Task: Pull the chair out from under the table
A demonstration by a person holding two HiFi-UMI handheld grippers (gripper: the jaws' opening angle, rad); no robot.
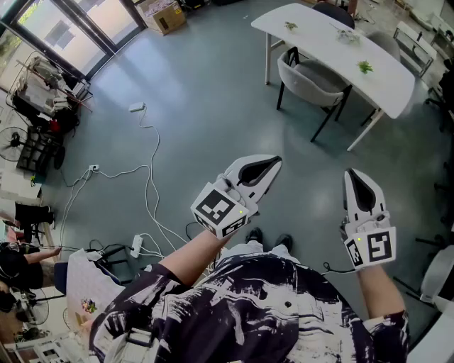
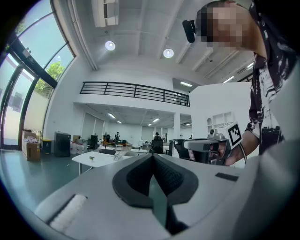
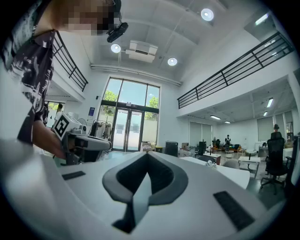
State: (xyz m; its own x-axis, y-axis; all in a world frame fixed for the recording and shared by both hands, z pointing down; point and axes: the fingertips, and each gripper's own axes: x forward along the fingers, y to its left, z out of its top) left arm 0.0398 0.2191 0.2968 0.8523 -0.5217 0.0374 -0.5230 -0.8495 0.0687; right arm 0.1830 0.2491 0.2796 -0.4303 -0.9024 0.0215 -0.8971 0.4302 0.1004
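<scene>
A grey chair (image 1: 310,79) with black legs stands tucked under a long white table (image 1: 333,44) at the top right of the head view. My left gripper (image 1: 271,164) is held level in front of my body, well short of the chair, shut with nothing between its jaws. My right gripper (image 1: 357,177) hangs to its right, also shut and empty, pointing towards the table. In the left gripper view the table (image 2: 96,158) shows far off past the shut jaws and the right gripper (image 2: 206,146) appears at the side. The right gripper view shows the table (image 3: 229,172) at lower right.
White cables (image 1: 145,177) and a power strip (image 1: 136,246) trail over the grey floor at my left. A cardboard box (image 1: 164,15) sits by the glass doors. Small plants (image 1: 364,66) stand on the table. Equipment racks (image 1: 39,106) line the left wall. A white chair (image 1: 436,273) is at far right.
</scene>
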